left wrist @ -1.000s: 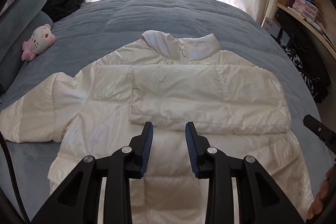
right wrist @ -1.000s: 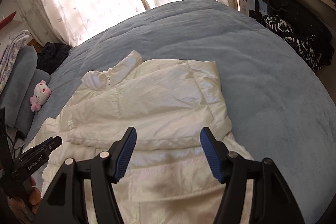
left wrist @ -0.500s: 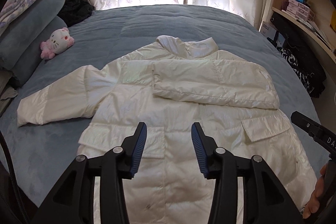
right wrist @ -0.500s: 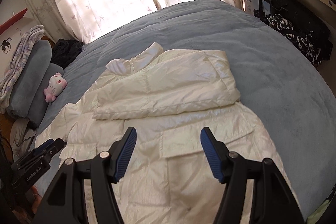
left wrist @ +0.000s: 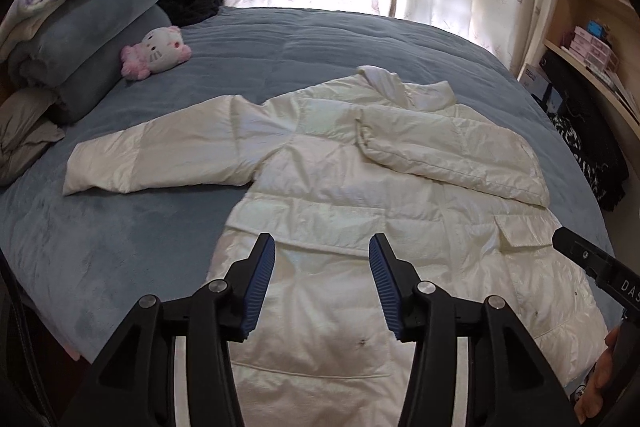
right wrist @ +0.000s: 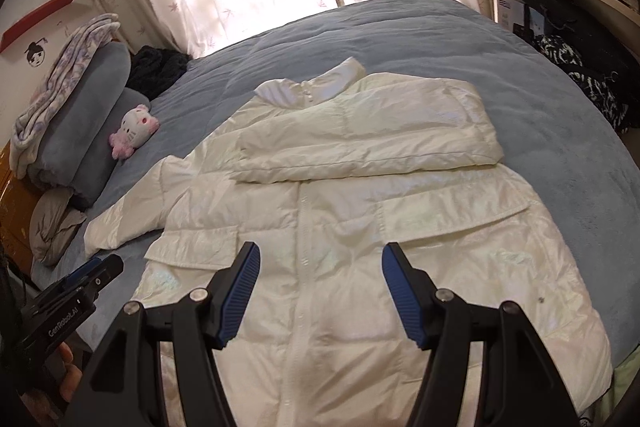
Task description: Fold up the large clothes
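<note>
A white puffer jacket [left wrist: 352, 187] [right wrist: 360, 211] lies front up on the blue bed. Its right sleeve [left wrist: 452, 151] [right wrist: 360, 151] is folded across the chest. The other sleeve [left wrist: 160, 155] [right wrist: 132, 215] stretches out flat to the left. My left gripper [left wrist: 322, 283] hovers above the jacket's lower left part; its jaws are opening and nothing is between them. My right gripper [right wrist: 318, 295] hangs over the lower front near the zip, open and empty. Each gripper shows at the edge of the other's view: the right one [left wrist: 596, 263], the left one [right wrist: 72, 299].
A blue bedcover [left wrist: 280, 47] [right wrist: 420, 39] spreads around the jacket. A pink and white plush toy [left wrist: 154, 53] [right wrist: 134, 135] lies by stacked pillows and blankets [left wrist: 80, 27] at the left. Shelves with boxes and dark clothes [left wrist: 588, 155] [right wrist: 580, 75] stand at the right. Curtains hang behind.
Both grippers have pulled back toward the foot of the bed and slightly up, so the whole jacket now shows. The left gripper's jaws have spread wider; the right's gap is unchanged.
</note>
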Available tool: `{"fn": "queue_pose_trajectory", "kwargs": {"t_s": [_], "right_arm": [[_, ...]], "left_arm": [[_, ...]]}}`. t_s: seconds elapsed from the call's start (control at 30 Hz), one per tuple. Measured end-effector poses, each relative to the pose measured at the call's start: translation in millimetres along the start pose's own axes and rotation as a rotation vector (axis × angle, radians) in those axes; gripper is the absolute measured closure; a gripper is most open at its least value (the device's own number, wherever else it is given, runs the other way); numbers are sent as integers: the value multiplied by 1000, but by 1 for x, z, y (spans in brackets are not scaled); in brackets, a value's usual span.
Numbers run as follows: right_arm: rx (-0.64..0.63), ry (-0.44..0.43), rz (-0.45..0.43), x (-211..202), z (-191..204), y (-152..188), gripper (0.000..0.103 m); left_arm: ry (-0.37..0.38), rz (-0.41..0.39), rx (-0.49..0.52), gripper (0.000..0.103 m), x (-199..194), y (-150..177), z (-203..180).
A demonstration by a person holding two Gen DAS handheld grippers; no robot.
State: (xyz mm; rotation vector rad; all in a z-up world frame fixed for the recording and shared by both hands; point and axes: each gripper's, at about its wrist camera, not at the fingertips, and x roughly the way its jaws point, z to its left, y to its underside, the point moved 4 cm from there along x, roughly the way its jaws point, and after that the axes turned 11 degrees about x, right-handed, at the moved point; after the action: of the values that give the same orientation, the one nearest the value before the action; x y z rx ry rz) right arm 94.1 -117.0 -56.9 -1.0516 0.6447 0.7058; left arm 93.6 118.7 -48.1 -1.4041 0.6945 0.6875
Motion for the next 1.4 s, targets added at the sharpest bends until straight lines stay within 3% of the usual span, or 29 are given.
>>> {"fn": "queue_pose_trajectory", "kwargs": {"t_s": [0.47, 0.6, 0.73, 1.07, 1.23, 1.4], "right_arm": [[-167, -45, -18, 27, 110, 13, 40], [-222, -50, -11, 46, 144, 19, 40], [-258, -57, 6, 68, 175, 26, 40], [-324, -59, 50, 125, 230, 36, 40], [-331, -64, 60, 146, 245, 37, 40], [-341, -67, 75, 167, 257, 38, 40]], "left_arm": [[-25, -8, -144, 54, 17, 13, 105], [9, -6, -204, 53, 32, 18, 139], [39, -20, -260, 43, 48, 25, 171], [107, -10, -408, 43, 102, 40, 239], [196, -44, -509, 43, 130, 43, 274], [236, -51, -620, 43, 159, 48, 304]]}}
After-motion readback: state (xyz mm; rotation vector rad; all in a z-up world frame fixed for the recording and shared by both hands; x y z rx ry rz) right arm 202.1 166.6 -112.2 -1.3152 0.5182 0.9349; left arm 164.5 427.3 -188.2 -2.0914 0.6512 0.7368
